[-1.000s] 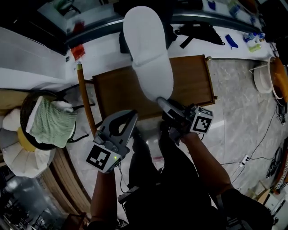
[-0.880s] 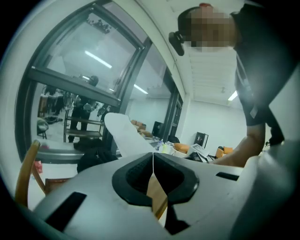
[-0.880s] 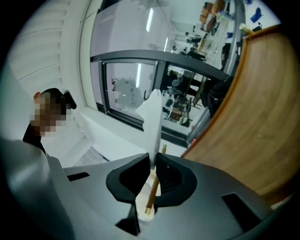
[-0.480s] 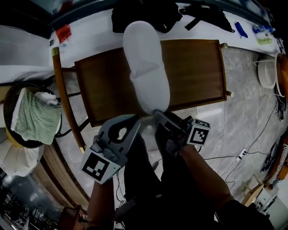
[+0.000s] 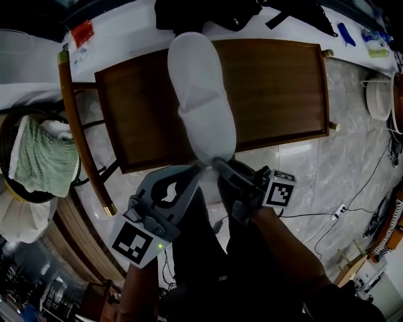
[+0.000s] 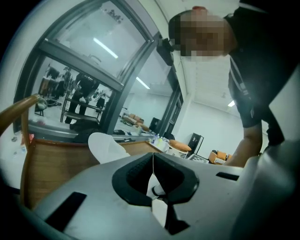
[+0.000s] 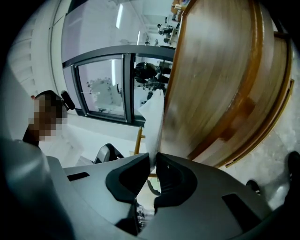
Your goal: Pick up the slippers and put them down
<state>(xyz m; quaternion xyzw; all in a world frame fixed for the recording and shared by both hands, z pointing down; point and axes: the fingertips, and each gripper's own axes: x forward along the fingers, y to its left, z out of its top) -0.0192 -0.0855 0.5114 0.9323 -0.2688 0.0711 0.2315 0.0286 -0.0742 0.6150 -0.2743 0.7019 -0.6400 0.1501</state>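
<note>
One white slipper point(image 5: 201, 107) stretches lengthwise over the seat of the wooden chair point(image 5: 277, 88), toe at the far side. My right gripper point(image 5: 217, 165) is shut on its heel end, near the seat's front edge. In the right gripper view the slipper point(image 7: 153, 122) rises from between the right gripper's point(image 7: 153, 161) jaws, next to the chair seat point(image 7: 220, 79). My left gripper point(image 5: 194, 171) sits just left of the heel, with its tips together. In the left gripper view the left gripper point(image 6: 152, 157) is shut with nothing clearly between its jaws, and the slipper point(image 6: 107, 147) lies beyond on the left.
The chair's curved back rail point(image 5: 82, 132) stands at the left. A basket with a green cloth point(image 5: 44, 157) sits further left. A black bag point(image 5: 201, 12) lies on the white surface behind the chair. A white basin point(image 5: 378, 97) and cables point(image 5: 352, 207) are on the marble floor at the right.
Both grippers have come down toward the chair and the slipper has sunk with them, so it now hangs low over the seat. The left gripper's tip has drawn close to the slipper's heel.
</note>
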